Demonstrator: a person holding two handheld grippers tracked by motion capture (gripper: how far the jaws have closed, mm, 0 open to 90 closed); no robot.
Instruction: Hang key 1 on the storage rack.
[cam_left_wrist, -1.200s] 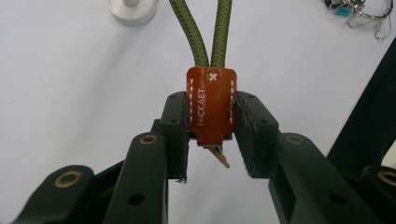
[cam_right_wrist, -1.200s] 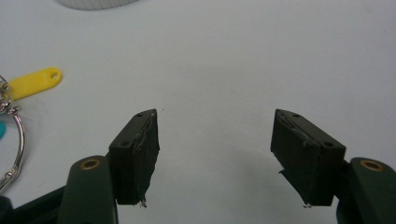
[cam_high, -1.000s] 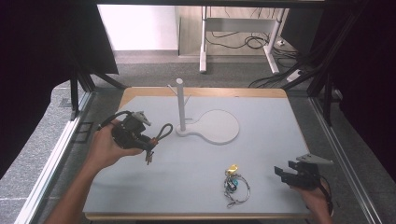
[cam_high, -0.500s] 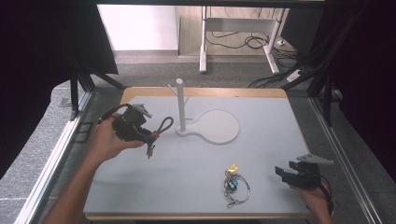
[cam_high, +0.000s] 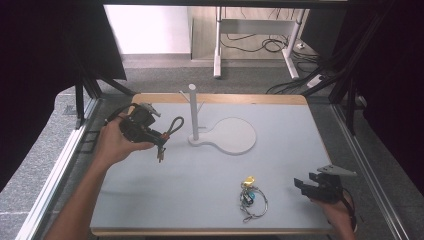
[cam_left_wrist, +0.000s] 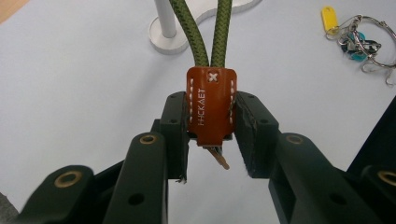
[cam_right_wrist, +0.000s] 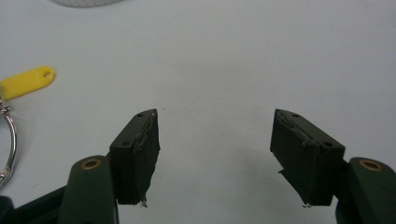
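My left gripper (cam_left_wrist: 211, 126) is shut on the brown leather tab (cam_left_wrist: 210, 106) of a keychain with a green cord loop (cam_left_wrist: 205, 32). From above, that left gripper (cam_high: 159, 136) hovers over the table's left side, the cord loop (cam_high: 174, 124) sticking out toward a white post stand (cam_high: 193, 110). The stand's round base (cam_high: 235, 135) lies just right of the post. My right gripper (cam_right_wrist: 215, 140) is open over bare table at the front right (cam_high: 302, 182). A bunch of keys with a yellow tag (cam_high: 248, 192) lies left of it.
The white table top (cam_high: 280, 165) has a wooden edge. Metal frame rails run along both sides (cam_high: 55, 170). Desk legs and cables stand on the floor beyond the table (cam_high: 250, 45).
My left gripper has carried the green-cord keychain up and away from me, a little closer to the post. The right gripper has stayed put.
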